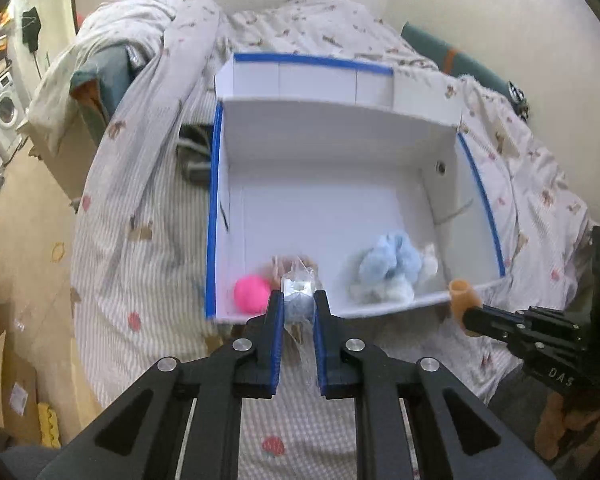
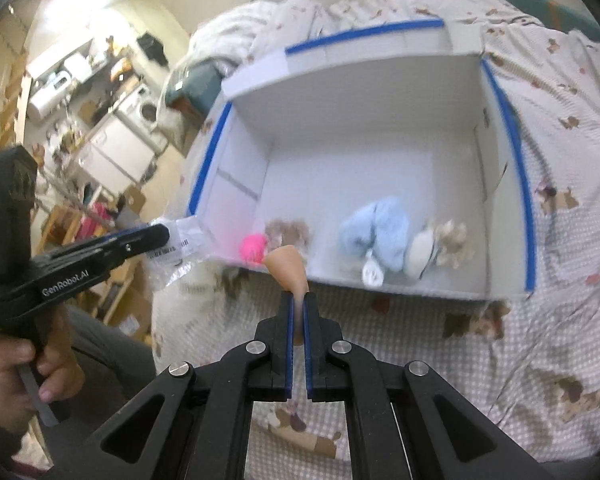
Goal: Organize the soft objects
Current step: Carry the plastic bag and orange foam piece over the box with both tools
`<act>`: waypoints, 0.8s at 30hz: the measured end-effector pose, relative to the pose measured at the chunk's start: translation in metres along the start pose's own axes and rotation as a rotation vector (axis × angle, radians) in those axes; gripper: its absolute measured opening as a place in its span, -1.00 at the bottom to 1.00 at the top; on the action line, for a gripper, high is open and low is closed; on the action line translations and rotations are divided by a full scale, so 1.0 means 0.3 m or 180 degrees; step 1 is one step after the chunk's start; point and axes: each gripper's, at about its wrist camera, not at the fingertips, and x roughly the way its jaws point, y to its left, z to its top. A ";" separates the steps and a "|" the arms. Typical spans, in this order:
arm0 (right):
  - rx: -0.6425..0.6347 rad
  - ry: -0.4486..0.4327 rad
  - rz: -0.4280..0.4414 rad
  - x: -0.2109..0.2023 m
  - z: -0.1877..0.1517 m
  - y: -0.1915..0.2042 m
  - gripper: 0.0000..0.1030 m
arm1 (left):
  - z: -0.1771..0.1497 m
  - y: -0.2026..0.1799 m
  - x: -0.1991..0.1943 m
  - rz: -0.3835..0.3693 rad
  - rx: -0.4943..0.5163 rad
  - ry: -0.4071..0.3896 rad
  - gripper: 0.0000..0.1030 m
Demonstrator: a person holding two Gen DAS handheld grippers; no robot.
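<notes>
Left tool [image 1: 298,308] pinched on a clear bag [image 1: 299,294] with something pale blue inside, held just over the near wall of the box [image 1: 340,136]. In the right wrist view, the same tool [image 2: 162,234] seen from the side, clear plastic with a barcode label sticking out past its tips, beside the box's left near corner.

Right tool [image 2: 298,308] pressed together on the thin end of a tan, cone-shaped soft piece [image 2: 286,266], wide end pointing forward, just short of the box's near wall. From the left wrist view, that piece [image 1: 462,294] at the box's near right corner, right tool [image 1: 474,316] gripping it from the right.

White box with blue tape along its edges, open at the top, resting on a bed [image 1: 140,240] covered by a patterned sheet. Inside, all along the near wall: pink ball [image 1: 252,294] at the left, a brownish fluffy thing [image 2: 288,232] just beside it, a light blue plush [image 1: 392,262] toward the right, and a white-and-beige plush [image 2: 436,246] touching the blue one — details of that last one too blurred to tell.

Person's hand [image 2: 24,364] on the left tool's handle, low at the left. Washing machine [image 1: 4,114] in the background.
</notes>
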 end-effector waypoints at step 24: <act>0.0259 -0.0206 -0.0184 0.161 0.168 -0.133 -0.89 | 0.133 -0.065 0.329 0.0167 0.0142 -0.0056 -0.76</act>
